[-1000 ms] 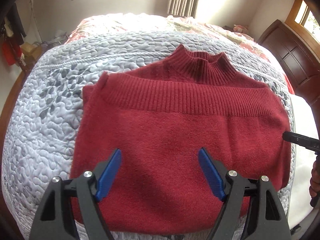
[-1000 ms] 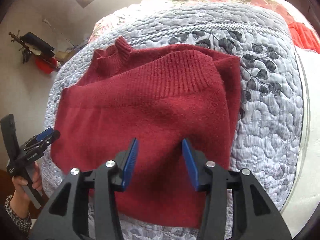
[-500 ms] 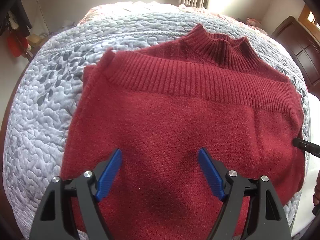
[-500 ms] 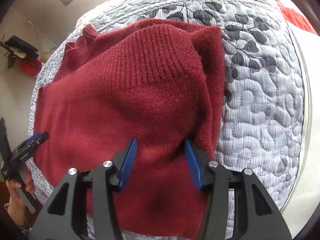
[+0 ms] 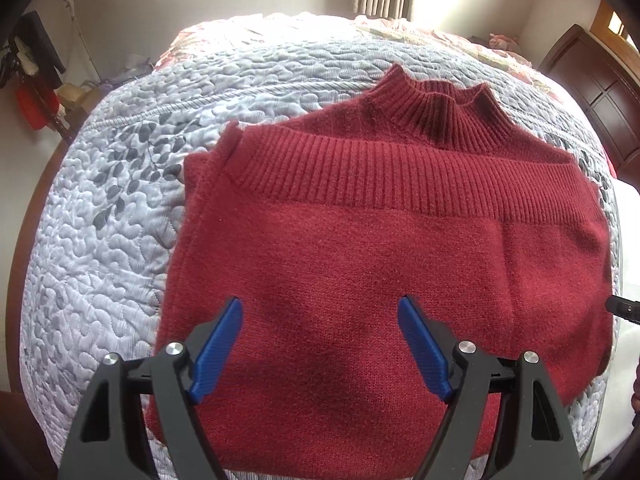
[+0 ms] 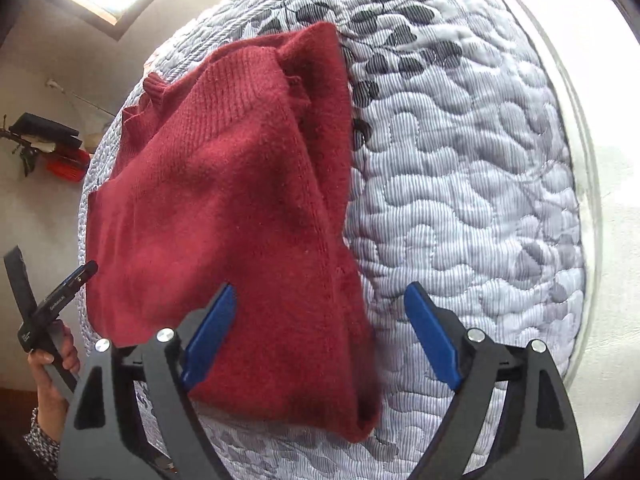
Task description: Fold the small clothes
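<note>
Both grippers, left (image 5: 320, 344) and right (image 6: 318, 332), gape wide and empty over the folded red sweater (image 5: 380, 248); a shallow, one-layer pinch could undo its fold.

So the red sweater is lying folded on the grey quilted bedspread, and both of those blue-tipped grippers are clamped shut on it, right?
Not quite. The red sweater does lie folded on the grey quilted bedspread, but both views show the left gripper and right gripper open, gripping nothing.
</note>
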The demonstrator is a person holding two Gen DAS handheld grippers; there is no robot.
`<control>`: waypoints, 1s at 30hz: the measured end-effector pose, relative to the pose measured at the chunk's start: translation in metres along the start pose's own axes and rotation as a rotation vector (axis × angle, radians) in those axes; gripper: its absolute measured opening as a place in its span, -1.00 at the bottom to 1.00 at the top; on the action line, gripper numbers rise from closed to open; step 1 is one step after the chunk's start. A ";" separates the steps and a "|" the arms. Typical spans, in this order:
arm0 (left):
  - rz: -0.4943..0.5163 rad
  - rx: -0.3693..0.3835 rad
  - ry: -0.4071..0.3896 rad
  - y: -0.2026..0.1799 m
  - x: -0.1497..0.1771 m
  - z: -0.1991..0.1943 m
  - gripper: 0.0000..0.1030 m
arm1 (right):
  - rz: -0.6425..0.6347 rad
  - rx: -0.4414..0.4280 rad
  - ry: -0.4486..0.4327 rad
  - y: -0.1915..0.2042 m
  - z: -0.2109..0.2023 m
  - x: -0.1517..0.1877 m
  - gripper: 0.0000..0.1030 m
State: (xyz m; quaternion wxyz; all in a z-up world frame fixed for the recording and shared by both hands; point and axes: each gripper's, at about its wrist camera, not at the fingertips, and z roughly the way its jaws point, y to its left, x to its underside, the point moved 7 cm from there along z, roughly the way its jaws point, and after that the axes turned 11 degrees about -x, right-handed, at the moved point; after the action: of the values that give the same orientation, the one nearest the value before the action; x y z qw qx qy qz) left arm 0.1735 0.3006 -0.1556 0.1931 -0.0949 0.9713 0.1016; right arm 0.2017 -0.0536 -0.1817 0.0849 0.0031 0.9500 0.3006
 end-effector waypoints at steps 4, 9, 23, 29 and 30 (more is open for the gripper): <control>0.007 -0.004 -0.004 0.001 -0.001 0.000 0.57 | -0.001 -0.004 0.010 -0.006 0.010 0.001 0.67; 0.008 -0.002 -0.012 -0.001 -0.004 0.000 0.57 | -0.032 0.004 0.025 -0.002 0.020 0.002 0.62; 0.024 0.046 -0.003 -0.013 -0.010 0.000 0.58 | -0.139 -0.072 0.002 0.047 -0.010 0.002 -0.68; 0.080 0.034 0.065 -0.030 -0.001 0.032 0.60 | -0.001 -0.027 0.076 0.001 0.019 0.012 -0.73; 0.082 0.029 0.067 -0.031 0.001 0.037 0.64 | 0.011 -0.036 0.071 0.000 0.020 0.012 -0.73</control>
State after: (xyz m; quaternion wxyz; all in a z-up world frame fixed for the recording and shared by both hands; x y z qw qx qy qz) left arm 0.1928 0.2799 -0.1946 0.1577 -0.0553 0.9816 0.0923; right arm 0.1935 -0.0418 -0.1999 0.0497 -0.0040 0.9468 0.3180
